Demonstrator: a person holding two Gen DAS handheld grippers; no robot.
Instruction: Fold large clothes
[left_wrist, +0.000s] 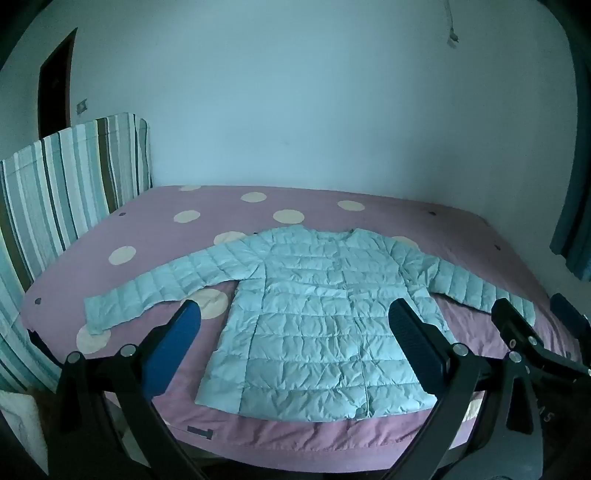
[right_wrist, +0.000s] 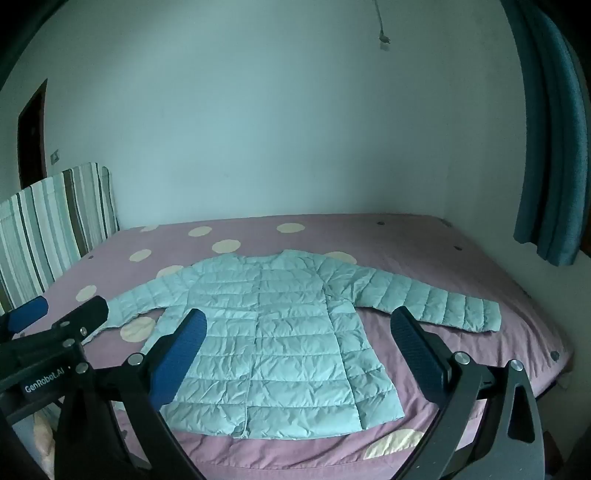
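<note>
A light blue quilted jacket (left_wrist: 317, 280) (right_wrist: 266, 306) lies spread flat on the bed (left_wrist: 147, 229) (right_wrist: 424, 251), front up, with both sleeves stretched out to the sides and its hem toward me. My left gripper (left_wrist: 295, 314) hovers open above the near side of the jacket's body, nothing between its fingers. My right gripper (right_wrist: 298, 319) hangs open the same way over the lower body, empty. Each gripper shows at the edge of the other's view: the right one (left_wrist: 535, 306) by the right sleeve, the left one (right_wrist: 66, 306) by the left sleeve.
The bed has a mauve sheet with cream dots. A striped headboard cushion (left_wrist: 66, 177) (right_wrist: 55, 221) stands at the left end. A teal curtain (right_wrist: 550, 147) hangs at the right. A plain wall runs along the far side, and a dark door (left_wrist: 55, 81) is far left.
</note>
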